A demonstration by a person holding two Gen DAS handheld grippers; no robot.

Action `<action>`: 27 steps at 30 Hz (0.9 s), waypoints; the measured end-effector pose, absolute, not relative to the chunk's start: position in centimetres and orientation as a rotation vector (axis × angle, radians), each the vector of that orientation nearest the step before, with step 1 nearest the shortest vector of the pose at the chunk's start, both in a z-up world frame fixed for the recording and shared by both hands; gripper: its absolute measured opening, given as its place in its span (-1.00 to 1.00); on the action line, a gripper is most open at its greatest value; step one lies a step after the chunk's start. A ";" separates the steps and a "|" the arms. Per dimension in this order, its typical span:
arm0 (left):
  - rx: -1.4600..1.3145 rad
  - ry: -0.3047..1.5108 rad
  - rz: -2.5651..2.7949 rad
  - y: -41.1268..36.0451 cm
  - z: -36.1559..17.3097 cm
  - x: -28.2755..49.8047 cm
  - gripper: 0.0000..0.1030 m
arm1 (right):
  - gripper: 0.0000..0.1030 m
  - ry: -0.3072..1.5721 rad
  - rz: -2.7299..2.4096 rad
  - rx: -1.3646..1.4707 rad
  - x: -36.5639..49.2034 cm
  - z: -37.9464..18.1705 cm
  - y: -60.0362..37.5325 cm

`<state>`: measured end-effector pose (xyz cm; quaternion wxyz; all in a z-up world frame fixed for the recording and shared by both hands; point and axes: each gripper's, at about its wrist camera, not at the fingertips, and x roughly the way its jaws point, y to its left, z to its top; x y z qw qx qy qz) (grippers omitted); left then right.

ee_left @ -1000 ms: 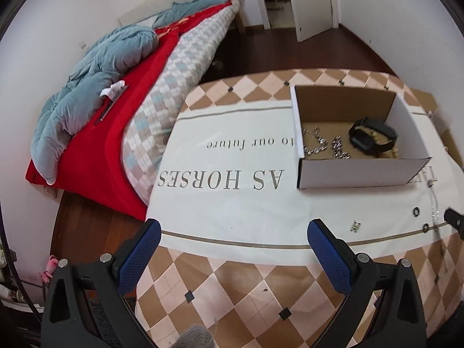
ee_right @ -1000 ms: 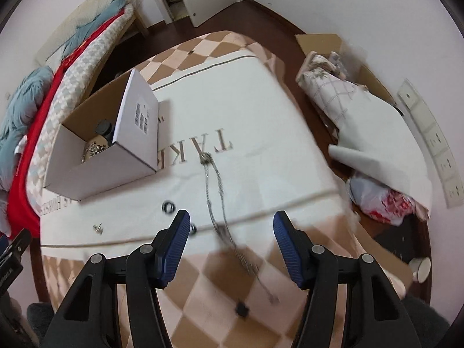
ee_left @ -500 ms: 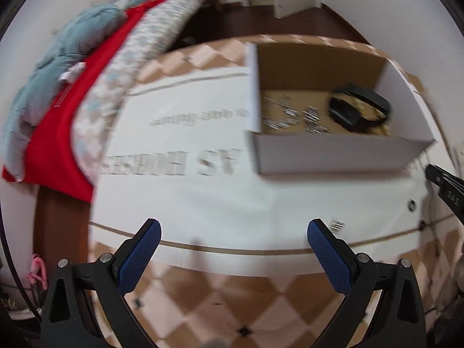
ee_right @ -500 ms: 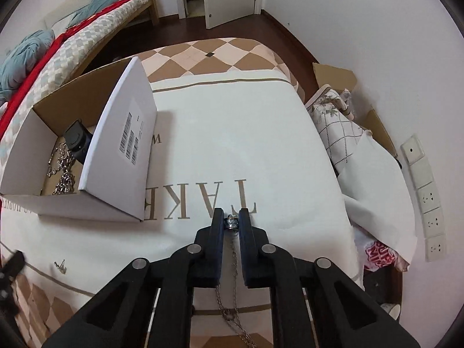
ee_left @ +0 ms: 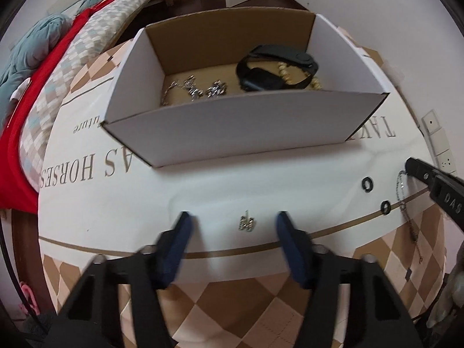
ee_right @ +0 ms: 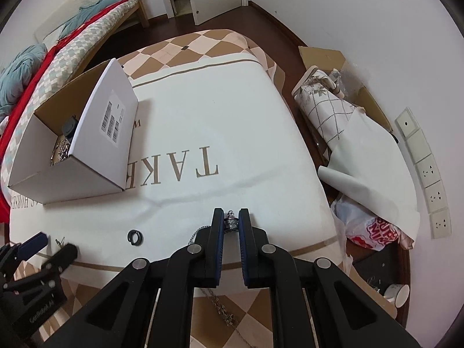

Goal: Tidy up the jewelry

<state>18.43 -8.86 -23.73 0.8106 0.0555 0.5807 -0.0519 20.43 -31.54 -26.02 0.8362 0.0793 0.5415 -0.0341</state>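
A small silver earring [ee_left: 246,222] lies on the white cloth between the blue fingers of my left gripper [ee_left: 233,218]. Its jaws are closing, and the pads stand clear of the earring on both sides. My right gripper [ee_right: 231,214] is shut on the pendant [ee_right: 231,222] of a silver necklace, whose chain [ee_left: 401,194] trails back over the cloth. Two black rings [ee_left: 367,185] [ee_left: 385,207] lie between the grippers. Behind them, the white cardboard box [ee_left: 226,127] holds a black watch [ee_left: 266,78], silver chains [ee_left: 203,88] and a bead bracelet.
The table wears a white cloth with a brown checked border [ee_left: 232,298]. A bed with a red blanket [ee_left: 17,150] runs along the left. To the right, on the floor, are a rolled fabric bundle [ee_right: 324,107], flat cardboard, a plastic bag [ee_right: 374,229] and a cup [ee_right: 397,294].
My left gripper has come down and forward over the earring, and its jaws have narrowed. My right gripper went from open above the chain to shut on the pendant.
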 end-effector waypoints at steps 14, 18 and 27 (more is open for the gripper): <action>0.126 1.186 -0.121 -9.1 -20.9 17.6 -0.89 | -0.80 1.102 -0.003 0.215 19.1 -22.5 -30.8; 0.101 1.147 -0.145 -8.6 -17.9 17.1 -0.89 | -0.80 1.060 0.049 0.251 18.2 -19.2 -30.6; 0.023 1.048 -0.184 -6.0 -10.2 18.6 -0.89 | -0.80 0.910 0.196 0.317 18.1 -8.5 -29.5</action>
